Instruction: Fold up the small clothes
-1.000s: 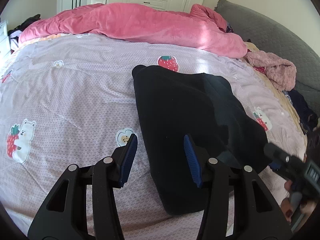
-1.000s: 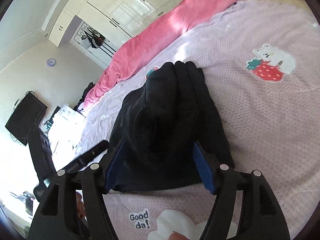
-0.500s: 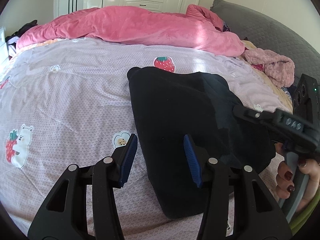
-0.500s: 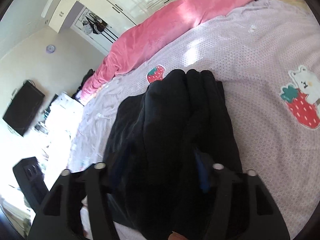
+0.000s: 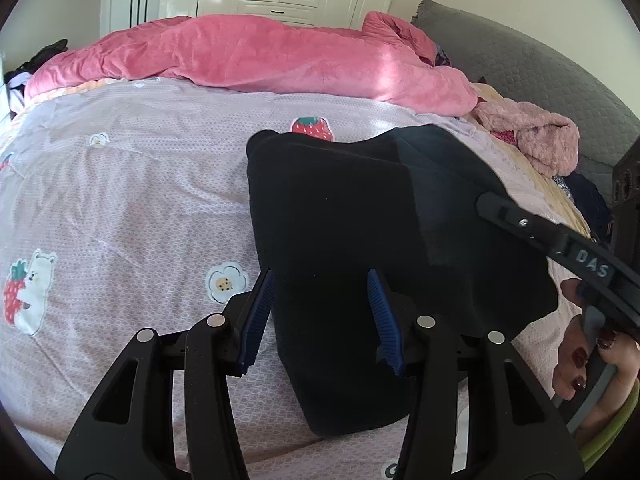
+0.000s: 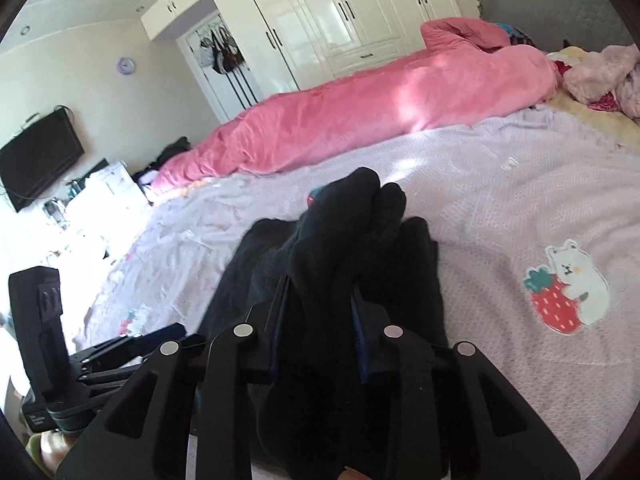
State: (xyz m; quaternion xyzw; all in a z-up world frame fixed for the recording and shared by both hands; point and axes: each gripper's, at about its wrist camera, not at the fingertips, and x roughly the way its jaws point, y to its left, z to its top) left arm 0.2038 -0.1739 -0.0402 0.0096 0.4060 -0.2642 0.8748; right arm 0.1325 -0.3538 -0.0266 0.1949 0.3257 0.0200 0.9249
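Observation:
A black folded garment (image 5: pixel 344 216) lies on the lilac bedsheet (image 5: pixel 120 200). My left gripper (image 5: pixel 320 316) is open, its blue pads on either side of the garment's near left edge, holding nothing. My right gripper (image 6: pixel 320 320) is shut on a bunched fold of the black garment (image 6: pixel 344 232) and lifts it off the sheet (image 6: pixel 520 208). The right gripper's finger (image 5: pixel 532 232) shows at the right of the left wrist view, on the garment's right side.
A pink duvet (image 5: pixel 248 60) lies along the far side of the bed. A pink fluffy garment (image 5: pixel 536 140) and dark clothes sit by the grey headboard (image 5: pixel 520 64). White wardrobes (image 6: pixel 340 20) stand behind. The left gripper's body (image 6: pixel 44 320) shows at lower left.
My right gripper has closed on the garment's right side and raised a fold of it. My left gripper has moved slightly forward toward the garment's near edge, still open.

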